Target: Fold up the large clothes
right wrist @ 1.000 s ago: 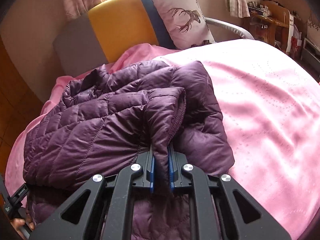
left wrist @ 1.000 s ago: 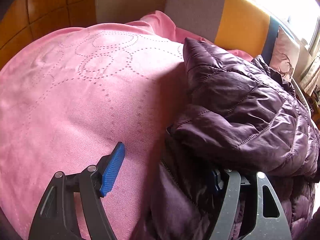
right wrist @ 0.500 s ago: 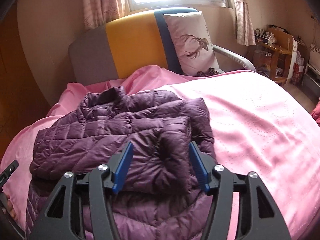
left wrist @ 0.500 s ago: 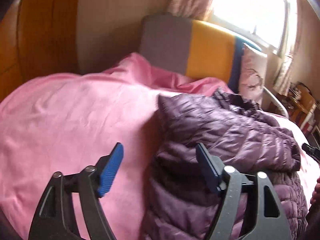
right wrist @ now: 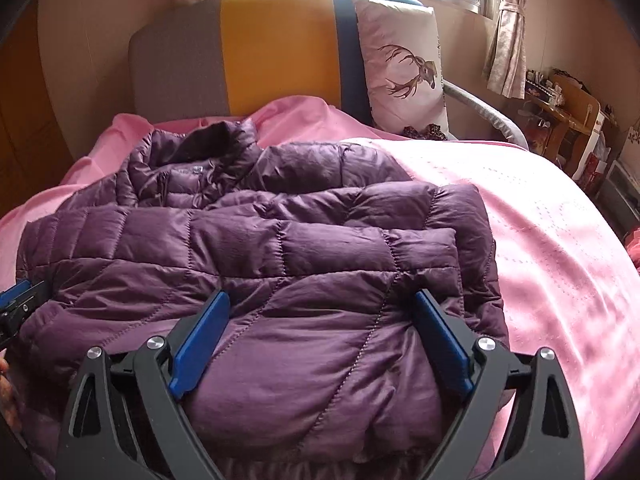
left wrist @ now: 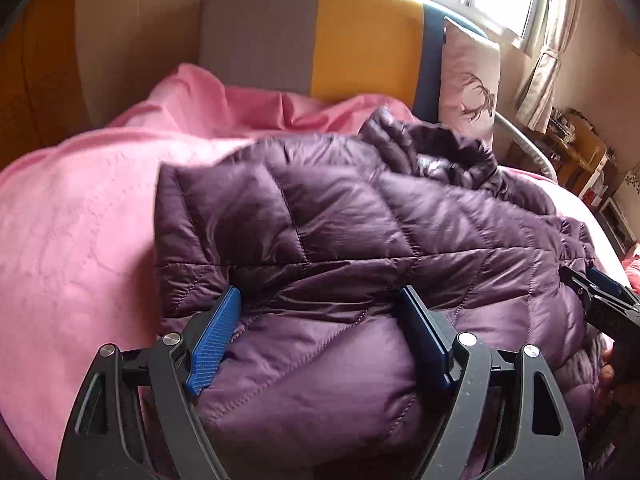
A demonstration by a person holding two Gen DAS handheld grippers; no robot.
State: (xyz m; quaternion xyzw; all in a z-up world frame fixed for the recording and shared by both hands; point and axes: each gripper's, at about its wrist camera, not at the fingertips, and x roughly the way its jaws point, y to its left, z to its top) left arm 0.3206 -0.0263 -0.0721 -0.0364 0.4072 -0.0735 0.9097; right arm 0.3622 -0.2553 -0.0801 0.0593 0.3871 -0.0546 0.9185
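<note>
Your right gripper [right wrist: 320, 340] has just been opening and now stands spread wide, its blue pads [right wrist: 200, 344] clear of the purple quilted jacket [right wrist: 280, 264], which lies folded beneath and between them, not pinched. Your left gripper [left wrist: 320, 336] is likewise spread wide over the jacket's near edge, gripping nothing. The jacket rests on the pink bedspread [right wrist: 540, 240], collar toward the headboard [right wrist: 272, 44], beside the deer pillow [right wrist: 404, 68].
</note>
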